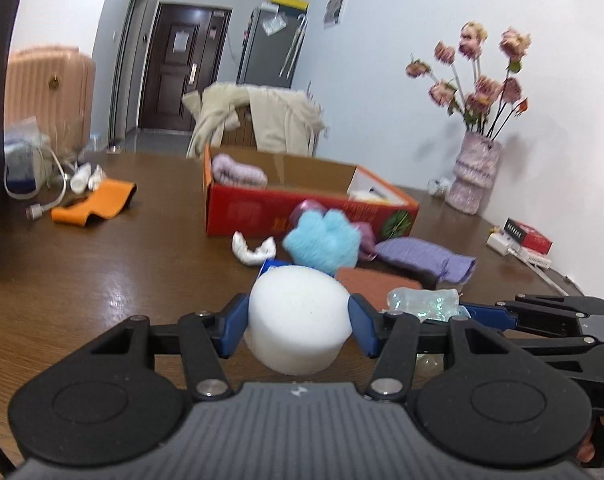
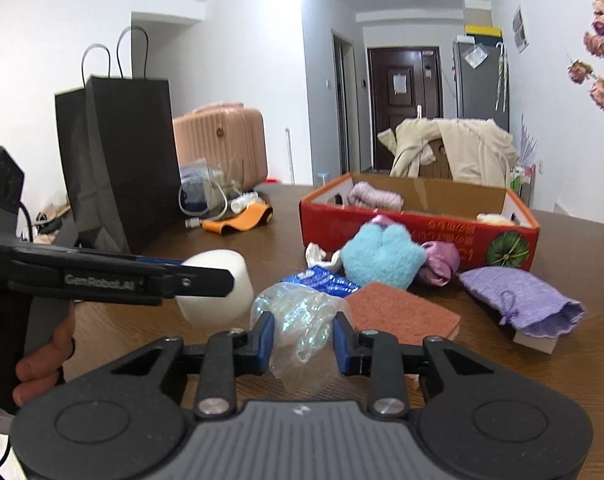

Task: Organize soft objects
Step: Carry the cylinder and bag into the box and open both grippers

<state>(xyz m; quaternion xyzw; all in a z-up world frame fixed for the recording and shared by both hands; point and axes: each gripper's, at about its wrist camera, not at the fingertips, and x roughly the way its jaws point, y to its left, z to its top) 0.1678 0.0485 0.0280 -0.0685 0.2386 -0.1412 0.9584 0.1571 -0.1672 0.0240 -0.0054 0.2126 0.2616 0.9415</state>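
white sponge (image 1: 297, 322) pinched in left claw (image 1: 297, 330); right claw (image 2: 302, 344) squeezes glittery bag (image 2: 302, 322).

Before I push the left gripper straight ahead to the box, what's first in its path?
Likely the fluffy blue toy, just beyond the white foam block the left gripper holds; depth is uncertain.

Plush paw (image 2: 378, 258) before box (image 2: 418, 232) (touching)

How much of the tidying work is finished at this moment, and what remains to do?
Partly done. The red box already holds a lilac knitted piece. In hand: the left hand-held gripper grips a white foam cylinder, and the right hand-held gripper grips a clear crinkly bag. Left on the table: blue fluffy paw, purple pouch, brown pad.
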